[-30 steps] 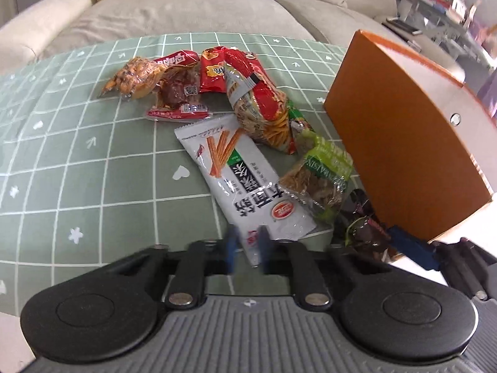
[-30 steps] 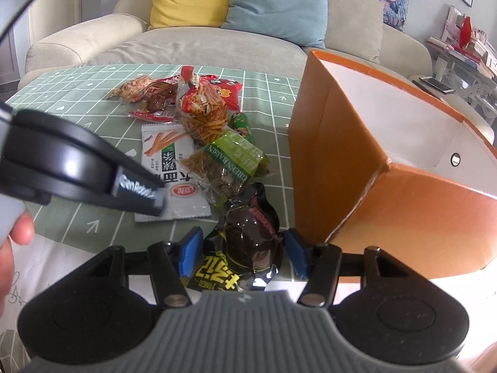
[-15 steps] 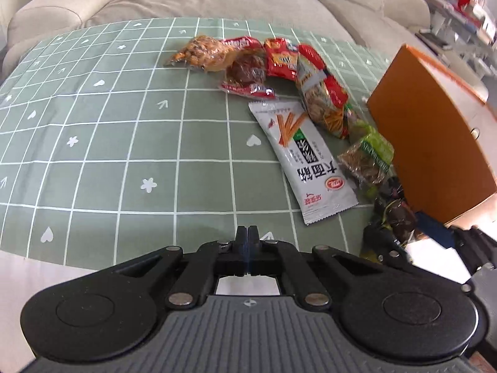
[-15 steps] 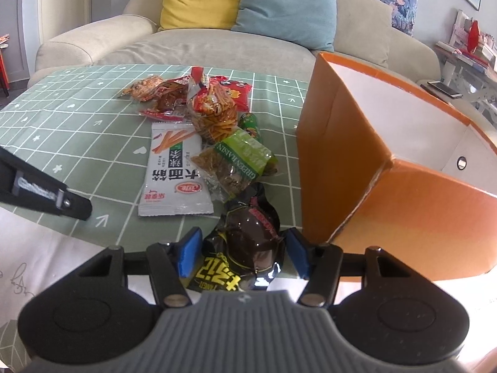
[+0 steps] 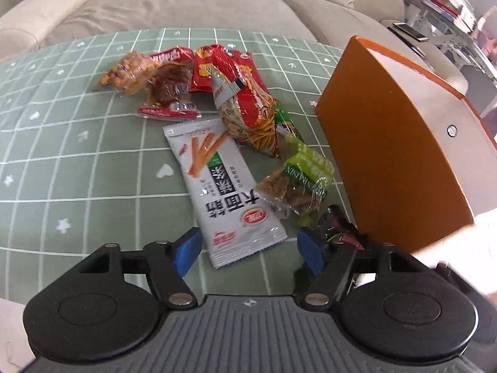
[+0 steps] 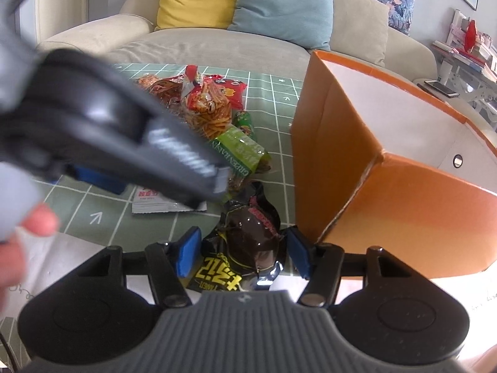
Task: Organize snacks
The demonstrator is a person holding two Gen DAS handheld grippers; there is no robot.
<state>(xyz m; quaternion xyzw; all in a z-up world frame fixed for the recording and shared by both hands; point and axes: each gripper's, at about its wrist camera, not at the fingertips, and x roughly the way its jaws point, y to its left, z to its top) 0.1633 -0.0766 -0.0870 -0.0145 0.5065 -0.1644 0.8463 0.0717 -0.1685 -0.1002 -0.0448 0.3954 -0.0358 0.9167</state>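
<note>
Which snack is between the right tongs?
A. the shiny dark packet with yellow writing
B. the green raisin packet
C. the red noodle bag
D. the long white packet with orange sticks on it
A: in the right wrist view the shiny dark packet with yellow writing sits between the blue pads of the right tongs, beside the orange cardboard box.

Snack packets point(image 5: 230, 143) beside orange box point(image 5: 391, 155)

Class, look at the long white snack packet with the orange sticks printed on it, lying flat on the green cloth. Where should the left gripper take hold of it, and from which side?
Probably the near short end of the white packet, from above. It lies flat and long, its near end between the left gripper's jaws, which have just been opening and do not touch it. Pinch across the narrow width; the far end lies against the noodle bag.
</note>
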